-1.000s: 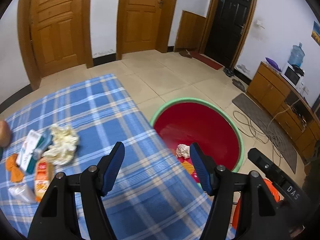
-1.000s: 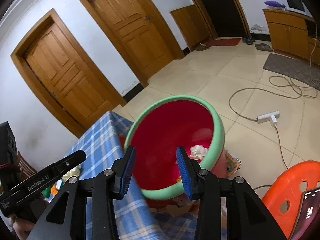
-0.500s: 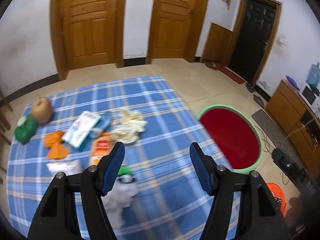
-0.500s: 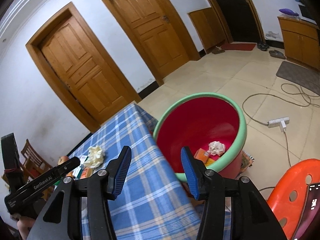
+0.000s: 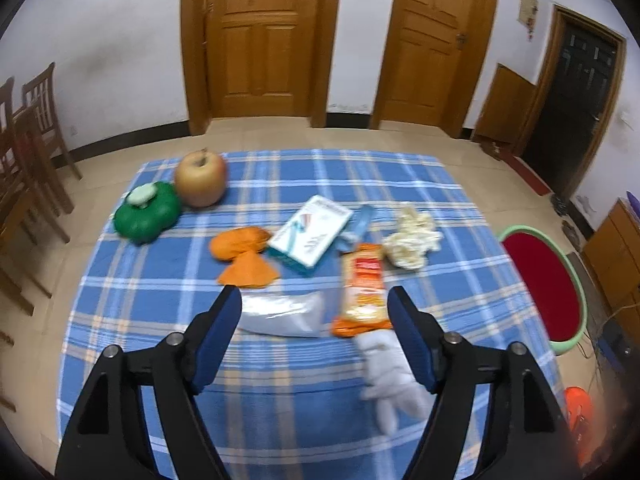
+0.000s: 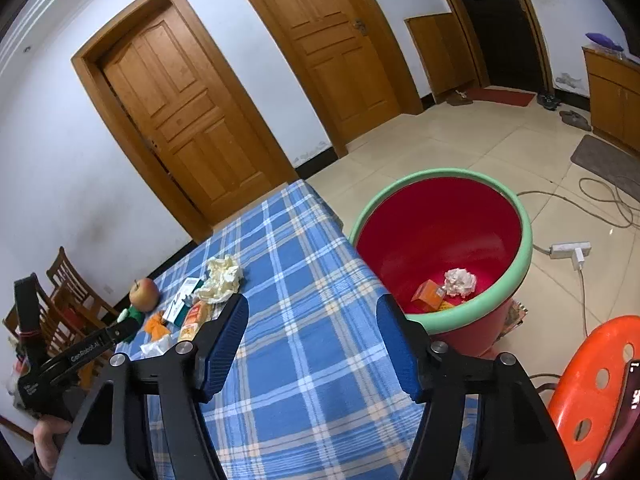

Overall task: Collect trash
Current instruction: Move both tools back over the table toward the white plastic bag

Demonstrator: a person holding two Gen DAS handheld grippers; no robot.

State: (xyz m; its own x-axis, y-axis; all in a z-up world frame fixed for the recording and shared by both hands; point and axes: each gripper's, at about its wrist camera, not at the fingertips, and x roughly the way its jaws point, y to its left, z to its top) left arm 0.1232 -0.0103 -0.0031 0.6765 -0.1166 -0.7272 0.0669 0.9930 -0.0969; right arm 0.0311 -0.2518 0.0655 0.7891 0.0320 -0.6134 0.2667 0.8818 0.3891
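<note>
Trash lies on the blue plaid tablecloth (image 5: 168,312): a clear plastic bag (image 5: 282,314), an orange snack wrapper (image 5: 362,290), a white crumpled tissue (image 5: 390,380), a yellowish paper wad (image 5: 412,238), a white-teal box (image 5: 310,234) and orange peels (image 5: 242,254). My left gripper (image 5: 314,340) is open and empty, just above the bag and wrapper. My right gripper (image 6: 312,344) is open and empty over the table's right part, beside the red bin with a green rim (image 6: 528,236). The bin holds a paper wad (image 6: 460,282) and an orange box (image 6: 428,296).
An apple (image 5: 200,178) and a green lidded container (image 5: 146,212) sit at the table's far left. Wooden chairs (image 5: 28,148) stand left. An orange stool (image 6: 592,376), a power strip (image 6: 570,250) and cables lie on the floor right. The bin also shows in the left wrist view (image 5: 538,240).
My left gripper has swung left from the bin to over the trash on the table. My right gripper has pulled back and opened wider; more table is in its view.
</note>
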